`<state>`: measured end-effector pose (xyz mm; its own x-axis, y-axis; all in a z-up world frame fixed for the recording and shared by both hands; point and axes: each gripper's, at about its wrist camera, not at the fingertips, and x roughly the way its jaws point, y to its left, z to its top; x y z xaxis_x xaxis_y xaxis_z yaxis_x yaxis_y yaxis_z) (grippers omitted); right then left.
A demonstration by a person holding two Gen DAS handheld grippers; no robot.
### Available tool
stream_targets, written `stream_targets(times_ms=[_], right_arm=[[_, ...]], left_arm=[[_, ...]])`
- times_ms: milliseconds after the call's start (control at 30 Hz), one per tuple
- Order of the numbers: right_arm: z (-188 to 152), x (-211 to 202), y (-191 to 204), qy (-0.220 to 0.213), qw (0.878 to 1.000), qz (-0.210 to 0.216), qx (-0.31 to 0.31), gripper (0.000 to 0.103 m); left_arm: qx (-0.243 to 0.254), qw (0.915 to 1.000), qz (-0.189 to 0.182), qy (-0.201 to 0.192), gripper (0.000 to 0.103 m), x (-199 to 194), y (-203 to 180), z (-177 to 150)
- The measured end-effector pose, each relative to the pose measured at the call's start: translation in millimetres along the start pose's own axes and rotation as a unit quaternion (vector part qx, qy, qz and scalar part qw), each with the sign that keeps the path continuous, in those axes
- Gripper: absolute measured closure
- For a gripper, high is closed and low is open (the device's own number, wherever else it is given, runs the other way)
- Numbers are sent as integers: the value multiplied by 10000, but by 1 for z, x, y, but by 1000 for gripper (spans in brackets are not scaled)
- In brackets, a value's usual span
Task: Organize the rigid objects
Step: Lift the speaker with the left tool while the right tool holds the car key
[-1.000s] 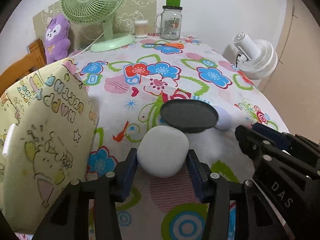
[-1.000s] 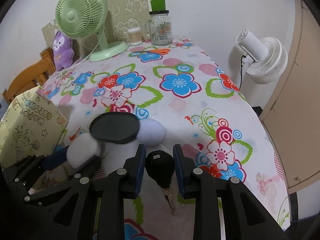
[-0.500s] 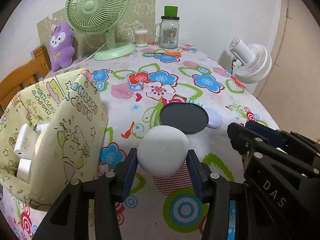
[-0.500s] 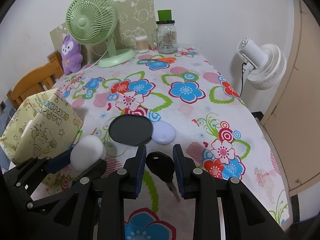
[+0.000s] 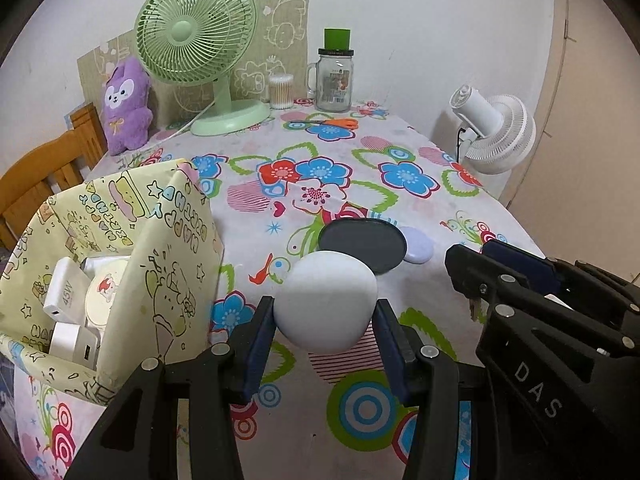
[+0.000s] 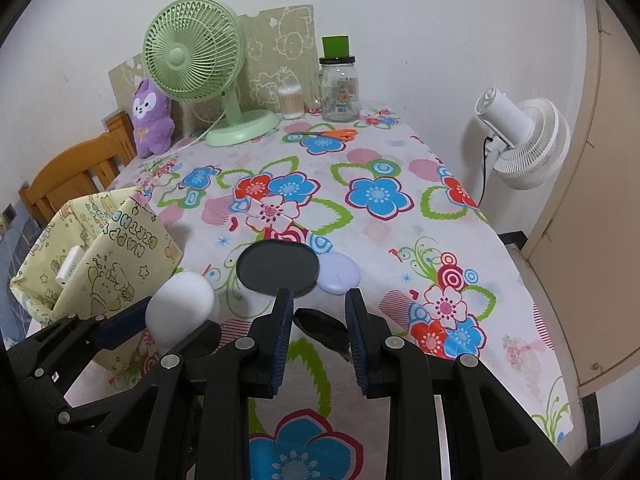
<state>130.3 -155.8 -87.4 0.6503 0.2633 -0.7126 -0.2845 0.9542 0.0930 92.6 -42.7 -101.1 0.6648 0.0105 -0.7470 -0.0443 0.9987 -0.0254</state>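
Observation:
My left gripper [image 5: 325,309] is shut on a white rounded case [image 5: 327,300], held above the floral tablecloth [image 5: 404,184]. In the right wrist view that case [image 6: 180,304] shows at lower left. My right gripper [image 6: 319,312] is shut on a black car key [image 6: 322,330], whose fob sits low between the blue pads. A black round disc [image 5: 362,244] lies flat on the cloth just beyond both grippers, with a lilac oval case [image 5: 419,245] touching its right edge. Left of the left gripper, an open yellow patterned bag [image 5: 168,264] holds white chargers [image 5: 64,292].
At the table's far end stand a green desk fan [image 5: 196,32], a purple plush [image 5: 125,108], a cotton swab tub [image 5: 281,92], a glass jar [image 5: 335,80] and orange scissors [image 5: 334,123]. A white fan [image 5: 498,132] stands off the right edge. A wooden chair [image 5: 36,176] is at left.
Both grippers have lifted and drawn back from the disc, each still gripping its object. More of the yellow bag's inside now shows, and the key sits lower between the right fingers.

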Motion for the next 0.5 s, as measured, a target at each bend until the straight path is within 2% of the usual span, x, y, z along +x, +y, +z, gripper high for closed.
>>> stream_targets(times_ms=[500], right_arm=[[1, -6, 6, -24, 10000, -21, -50, 73]], left_arm=[[10, 10000, -53, -49, 53, -8, 1, 0]])
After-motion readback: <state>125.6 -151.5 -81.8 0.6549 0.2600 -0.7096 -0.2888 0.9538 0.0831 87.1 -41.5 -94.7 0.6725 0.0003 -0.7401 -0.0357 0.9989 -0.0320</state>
